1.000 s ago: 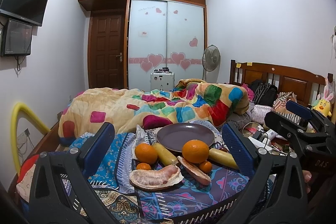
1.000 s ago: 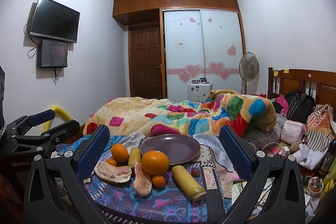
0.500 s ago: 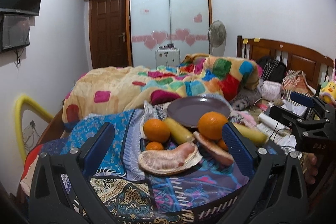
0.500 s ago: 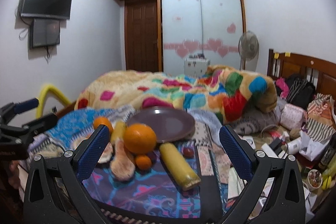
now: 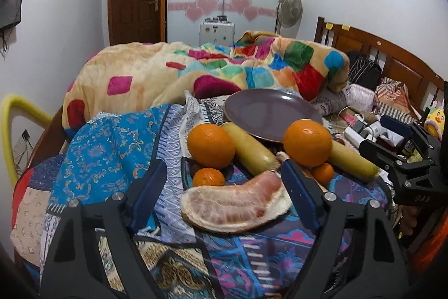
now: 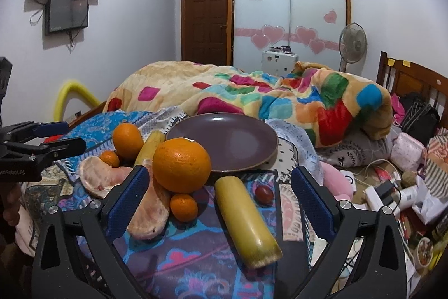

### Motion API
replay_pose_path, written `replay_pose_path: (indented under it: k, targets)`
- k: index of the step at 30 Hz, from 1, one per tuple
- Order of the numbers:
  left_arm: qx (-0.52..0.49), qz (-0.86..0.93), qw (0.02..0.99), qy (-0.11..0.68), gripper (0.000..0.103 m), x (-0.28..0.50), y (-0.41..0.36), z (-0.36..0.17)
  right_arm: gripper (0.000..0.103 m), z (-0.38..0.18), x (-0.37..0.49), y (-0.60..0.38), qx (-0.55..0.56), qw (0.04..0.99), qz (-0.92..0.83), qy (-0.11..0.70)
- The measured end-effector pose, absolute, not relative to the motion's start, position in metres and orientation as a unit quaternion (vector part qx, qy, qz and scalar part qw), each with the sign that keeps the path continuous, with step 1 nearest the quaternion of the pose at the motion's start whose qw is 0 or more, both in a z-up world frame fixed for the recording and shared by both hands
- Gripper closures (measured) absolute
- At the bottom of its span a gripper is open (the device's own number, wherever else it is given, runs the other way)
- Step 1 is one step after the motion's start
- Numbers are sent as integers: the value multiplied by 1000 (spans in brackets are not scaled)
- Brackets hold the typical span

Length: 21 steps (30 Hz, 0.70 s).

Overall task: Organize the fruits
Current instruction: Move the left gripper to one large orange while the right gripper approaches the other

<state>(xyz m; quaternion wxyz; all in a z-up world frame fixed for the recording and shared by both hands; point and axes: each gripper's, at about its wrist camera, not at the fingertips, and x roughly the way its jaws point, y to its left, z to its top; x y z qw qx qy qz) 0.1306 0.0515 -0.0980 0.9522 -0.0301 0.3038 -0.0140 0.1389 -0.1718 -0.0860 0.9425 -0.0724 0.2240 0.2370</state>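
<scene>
An empty purple plate (image 5: 268,114) (image 6: 224,142) lies on a patterned cloth. In front of it lie two large oranges (image 5: 210,145) (image 5: 307,142), two small tangerines (image 5: 208,177) (image 5: 322,173), two yellow cane pieces (image 5: 252,153) (image 6: 246,217), two peeled pomelo segments (image 5: 235,206) (image 6: 148,212) and a small dark red fruit (image 6: 264,194). My left gripper (image 5: 224,187) is open and empty, its fingers either side of the near pomelo segment. My right gripper (image 6: 218,187) is open and empty, around the near cane piece and the big orange (image 6: 181,164).
A colourful quilt (image 5: 224,72) is heaped on the bed behind the plate. Chargers, cables and bags (image 6: 392,187) clutter the right side below a wooden headboard (image 5: 392,58). A yellow tube (image 5: 14,131) stands at left. The other gripper shows in each view (image 5: 406,156) (image 6: 33,150).
Both grippers have moved forward and down toward the fruit, which now looms larger. Both stay open. No fruit has moved.
</scene>
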Motion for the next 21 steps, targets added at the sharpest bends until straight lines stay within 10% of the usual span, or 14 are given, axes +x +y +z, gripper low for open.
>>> replay_pose_path:
  k: [21]
  targets:
    - [-18, -37, 918, 394, 31, 210, 73, -121, 15, -99, 186, -131, -63, 900, 299, 312]
